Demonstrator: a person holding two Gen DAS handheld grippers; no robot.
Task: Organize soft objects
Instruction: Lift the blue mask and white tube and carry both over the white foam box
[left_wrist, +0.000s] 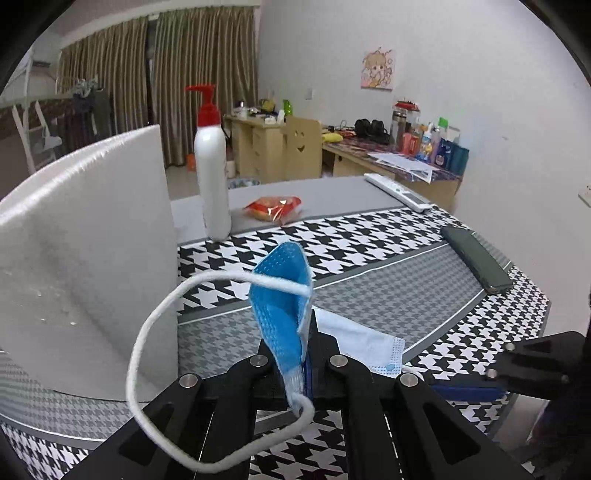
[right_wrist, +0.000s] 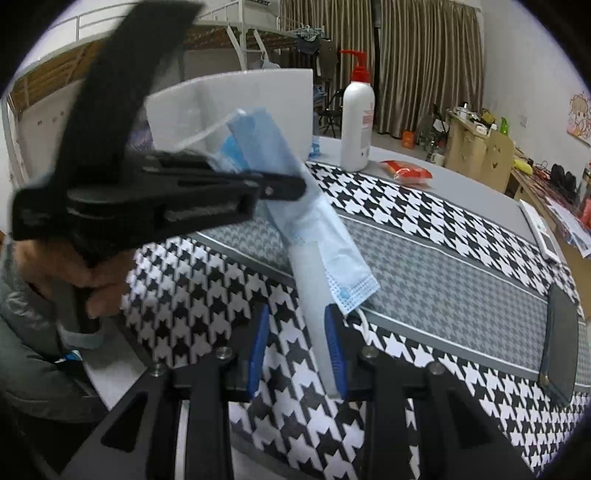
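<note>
A blue face mask (left_wrist: 282, 295) with a white ear loop (left_wrist: 155, 332) is pinched in my left gripper (left_wrist: 306, 354), which is shut on one end and holds it above the table. The mask (right_wrist: 314, 229) hangs stretched between both tools in the right wrist view. My right gripper (right_wrist: 297, 350) is open, its blue pads (right_wrist: 334, 347) on either side of the mask's lower end, the right pad touching it. The left gripper also shows in the right wrist view (right_wrist: 273, 190), and the right gripper in the left wrist view (left_wrist: 495, 373).
A houndstooth cloth (left_wrist: 369, 236) covers the table. A white foam board (left_wrist: 85, 240) stands at the left, a white pump bottle (left_wrist: 212, 177) and red snack packet (left_wrist: 275, 208) behind. A dark phone (left_wrist: 476, 258) and white remote (left_wrist: 399, 192) lie at right.
</note>
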